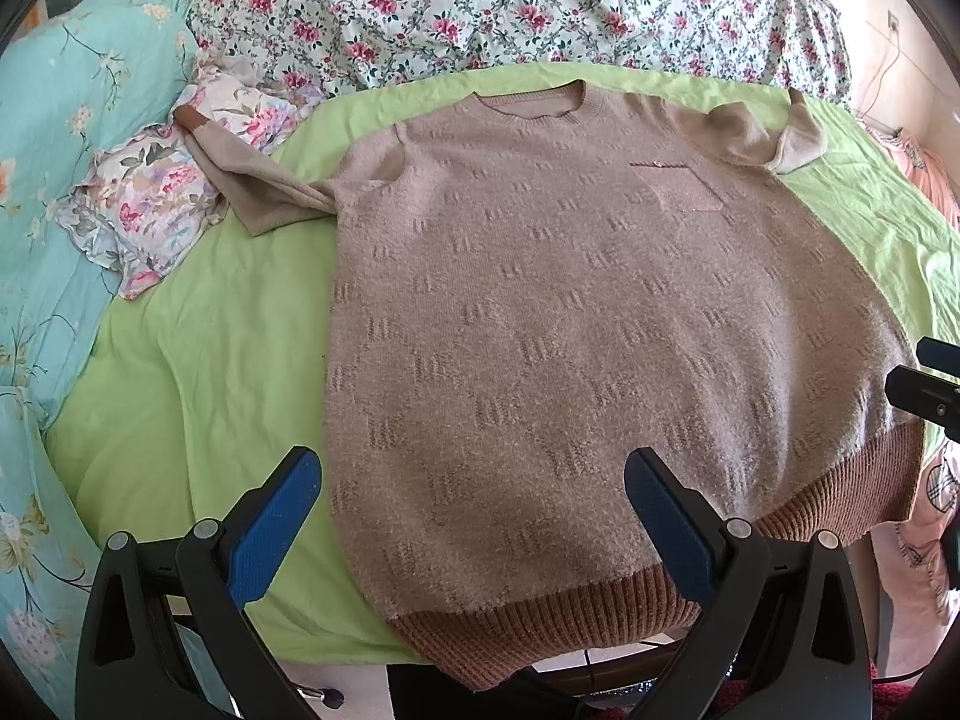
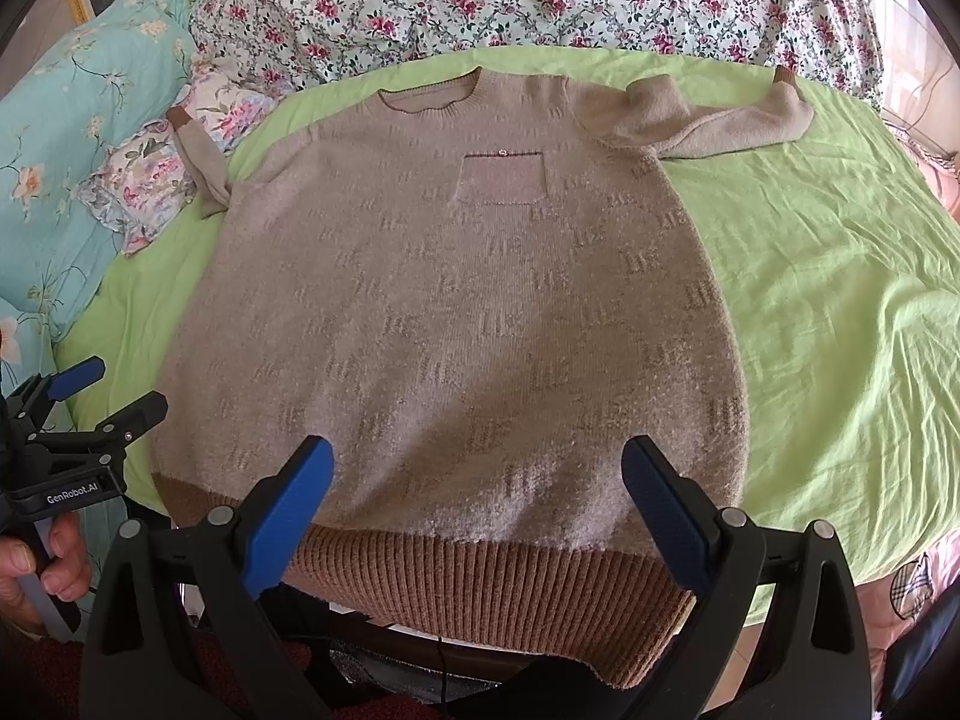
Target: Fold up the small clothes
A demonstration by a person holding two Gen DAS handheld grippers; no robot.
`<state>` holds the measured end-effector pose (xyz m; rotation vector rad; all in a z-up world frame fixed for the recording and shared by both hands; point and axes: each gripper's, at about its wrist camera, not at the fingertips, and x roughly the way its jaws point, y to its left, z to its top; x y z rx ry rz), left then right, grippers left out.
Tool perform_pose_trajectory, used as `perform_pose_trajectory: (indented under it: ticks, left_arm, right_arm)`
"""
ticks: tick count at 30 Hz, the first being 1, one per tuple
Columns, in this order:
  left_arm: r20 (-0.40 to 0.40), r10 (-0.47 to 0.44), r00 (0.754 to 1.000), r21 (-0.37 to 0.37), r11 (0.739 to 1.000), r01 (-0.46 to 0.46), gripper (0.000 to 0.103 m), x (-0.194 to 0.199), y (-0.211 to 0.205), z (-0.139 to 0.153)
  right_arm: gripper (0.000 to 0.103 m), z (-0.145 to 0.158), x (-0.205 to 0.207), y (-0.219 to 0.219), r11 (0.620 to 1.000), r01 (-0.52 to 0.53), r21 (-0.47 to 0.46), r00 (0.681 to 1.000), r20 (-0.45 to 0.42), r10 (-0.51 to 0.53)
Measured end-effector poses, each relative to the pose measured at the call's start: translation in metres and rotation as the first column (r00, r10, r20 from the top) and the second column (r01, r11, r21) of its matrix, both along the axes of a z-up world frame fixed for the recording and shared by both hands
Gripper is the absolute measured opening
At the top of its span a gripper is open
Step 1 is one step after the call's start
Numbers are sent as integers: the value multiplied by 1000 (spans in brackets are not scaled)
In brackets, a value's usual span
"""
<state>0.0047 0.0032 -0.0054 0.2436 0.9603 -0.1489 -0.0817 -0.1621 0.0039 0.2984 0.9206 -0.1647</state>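
Note:
A beige knit sweater (image 1: pixel 570 324) with a brown ribbed hem lies flat, front up, on the green sheet (image 1: pixel 198 372); it also shows in the right wrist view (image 2: pixel 456 324). Its chest pocket (image 2: pixel 501 177) faces up. One sleeve (image 1: pixel 252 192) runs out to the left onto a floral pillow, the other sleeve (image 2: pixel 714 120) is bent at the upper right. My left gripper (image 1: pixel 474 516) is open over the hem's left part, holding nothing. My right gripper (image 2: pixel 477 510) is open over the hem's middle, holding nothing. The left gripper also shows in the right wrist view (image 2: pixel 114 390).
A floral quilt (image 1: pixel 480 0) is piled along the back of the bed. A turquoise floral quilt (image 1: pixel 72 120) and a small ruffled floral pillow (image 1: pixel 150 204) lie at the left. Pink fabric (image 1: pixel 924 180) lies at the right edge. The sweater's hem hangs over the bed's front edge.

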Motion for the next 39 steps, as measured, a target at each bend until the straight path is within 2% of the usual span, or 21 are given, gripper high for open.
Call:
perform_pose_trajectory:
  ticks: [7, 12, 13, 15, 17, 21, 23, 29, 32, 33, 36, 39]
  left_arm:
    - [-36, -17, 999, -14, 1000, 16, 101, 8, -4, -3]
    - [-25, -17, 1000, -29, 999, 17, 102, 18, -6, -3]
    - [-28, -17, 999, -36, 999, 16, 102, 22, -6, -4]
    - [-28, -15, 999, -39, 999, 14, 102, 28, -7, -5]
    - [-25, -15, 1000, -44, 999, 14, 102, 32, -9, -5]
    - [-9, -12, 1000, -27, 1000, 12, 102, 44, -14, -4]
    - [-18, -8, 1000, -12, 1000, 8, 102, 53, -18, -6]
    - [-25, -5, 1000, 7, 1000, 5, 102, 76, -24, -7]
    - [-16, -6, 1000, -10, 1000, 6, 102, 88, -25, -5]
    - [-14, -5, 1000, -12, 1000, 4, 102, 93, -25, -4]
    - [-9, 11, 1000, -33, 999, -11, 102, 109, -25, -1]
    - [-12, 23, 1000, -51, 998, -23, 102, 121, -24, -1]
  right_arm:
    - [97, -4, 7, -8, 1000, 13, 18, 1000, -6, -12]
    - [97, -3, 15, -21, 998, 40, 56, 999, -6, -40]
    - [97, -3, 17, -24, 997, 44, 60, 999, 1, -44]
    - [97, 0, 21, -34, 996, 47, 78, 995, 84, -54]
    - [97, 3, 25, -44, 997, 59, 50, 990, 124, -65]
    - [97, 6, 34, -67, 995, 95, 29, 990, 105, -98]
    - [97, 5, 39, -77, 992, 113, 60, 991, 69, -117]
    - [97, 10, 53, -117, 982, 169, 80, 983, 58, -174]
    - [96, 15, 62, -144, 972, 223, 68, 971, 74, -228]
    - [95, 18, 65, -154, 966, 254, 48, 959, 118, -258]
    - [83, 19, 79, -193, 947, 316, 46, 937, 138, -320]
    - [79, 20, 97, -236, 928, 369, 46, 916, 154, -371]
